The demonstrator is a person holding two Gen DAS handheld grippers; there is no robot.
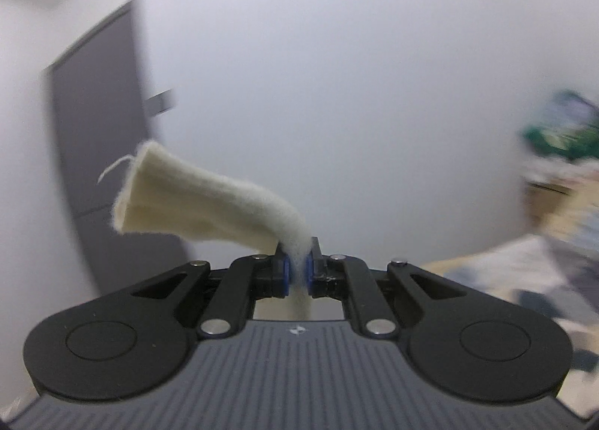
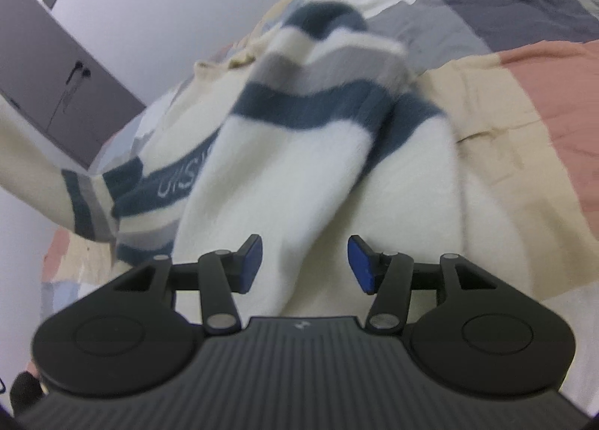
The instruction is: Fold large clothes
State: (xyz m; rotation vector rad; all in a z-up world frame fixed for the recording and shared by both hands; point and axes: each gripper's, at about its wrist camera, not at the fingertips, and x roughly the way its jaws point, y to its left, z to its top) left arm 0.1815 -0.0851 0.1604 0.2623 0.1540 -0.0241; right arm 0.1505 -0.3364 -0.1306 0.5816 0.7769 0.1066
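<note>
**Sweater cuff lifted while the body lies on the bed**

In the left wrist view, the left claw (image 1: 297, 272) is clamped on the cream fabric of a sleeve end (image 1: 194, 201). The cuff sticks out past the blue pads, to the left and away from the camera, in front of a white wall (image 1: 337, 74) and a grey door (image 1: 101, 123). The sleeve is probably held up like this so that it can be laid across the body of the garment.

In the right wrist view, the striped sweater (image 2: 299, 167) is spread on the bed, over a patchwork bedcover (image 2: 524, 93), with cream, dark blue and grey bands. The right claw (image 2: 305, 265) is held just above the near cream part, its pads apart, and nothing is gripped between them. It is likely placed there to take the near edge or to keep the body flat. The sweater is bunched, so the fold is judged to be at an early stage.
</note>
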